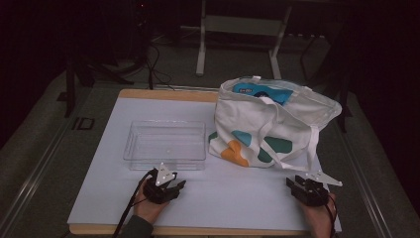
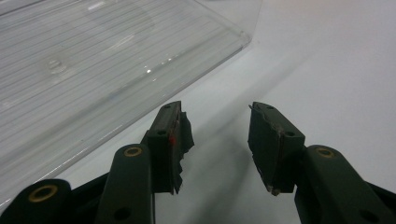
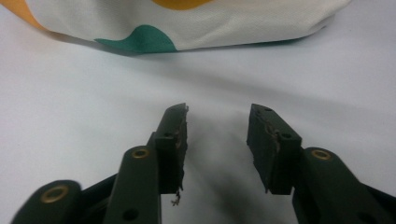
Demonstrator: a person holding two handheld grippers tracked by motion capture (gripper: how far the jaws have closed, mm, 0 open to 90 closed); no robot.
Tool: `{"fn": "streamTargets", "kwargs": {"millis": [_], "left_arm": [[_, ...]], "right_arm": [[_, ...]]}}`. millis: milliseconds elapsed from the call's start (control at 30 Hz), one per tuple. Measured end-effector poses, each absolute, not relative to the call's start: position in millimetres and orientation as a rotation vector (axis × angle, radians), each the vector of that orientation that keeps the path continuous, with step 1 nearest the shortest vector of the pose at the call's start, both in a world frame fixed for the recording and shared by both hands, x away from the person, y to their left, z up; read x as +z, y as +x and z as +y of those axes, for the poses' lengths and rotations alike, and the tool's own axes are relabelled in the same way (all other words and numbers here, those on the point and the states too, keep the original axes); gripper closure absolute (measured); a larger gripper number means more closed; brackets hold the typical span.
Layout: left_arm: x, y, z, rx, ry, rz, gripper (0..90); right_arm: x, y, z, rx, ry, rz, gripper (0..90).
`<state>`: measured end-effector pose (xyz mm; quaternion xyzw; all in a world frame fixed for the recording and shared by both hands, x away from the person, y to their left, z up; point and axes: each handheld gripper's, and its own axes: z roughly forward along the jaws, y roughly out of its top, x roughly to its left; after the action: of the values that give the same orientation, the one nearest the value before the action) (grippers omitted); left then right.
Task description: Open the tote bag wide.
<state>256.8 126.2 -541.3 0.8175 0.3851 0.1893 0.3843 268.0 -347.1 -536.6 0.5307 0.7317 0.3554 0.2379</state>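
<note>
A person rests both hands at the near edge of a white tabletop (image 1: 208,198), a two-jaw gripper in each. The left gripper (image 1: 171,184) sits just in front of a clear plastic tray (image 1: 165,144), its jaws spread with nothing between them; the left gripper view shows bare tabletop in the gap and the tray's near wall (image 2: 116,70) just beyond the tips. The right gripper (image 1: 300,184) lies near the front of a printed canvas tote bag (image 1: 270,126), its jaws likewise apart and holding nothing, the bag's lower edge (image 3: 187,28) a short way ahead of them.

The bag stands slumped at the back right of the tabletop, mouth open, with a blue packet (image 1: 262,92) showing inside and a long strap (image 1: 312,144) trailing down its front. The tray stands empty to its left, near but not touching.

The risks look plain enough. The soft cloth could fold shut or drag along the tabletop if one gripper pulls without the other steadying the rim. The loose strap might be caught instead of the packet. A slick wrapper could slip from worn pads; their covering looks frayed in both gripper views. And the light tray may skid if nudged from the front.
</note>
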Motion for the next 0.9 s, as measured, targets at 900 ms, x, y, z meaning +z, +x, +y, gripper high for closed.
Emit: {"fn": "streamTargets", "kwargs": {"millis": [900], "left_arm": [[-518.4, 249.0, 127.4, 0.395, 2.119, 0.85, 64.1]], "right_arm": [[-515.3, 264.8, -367.3, 0.997, 1.483, 1.953, 77.1]]}}
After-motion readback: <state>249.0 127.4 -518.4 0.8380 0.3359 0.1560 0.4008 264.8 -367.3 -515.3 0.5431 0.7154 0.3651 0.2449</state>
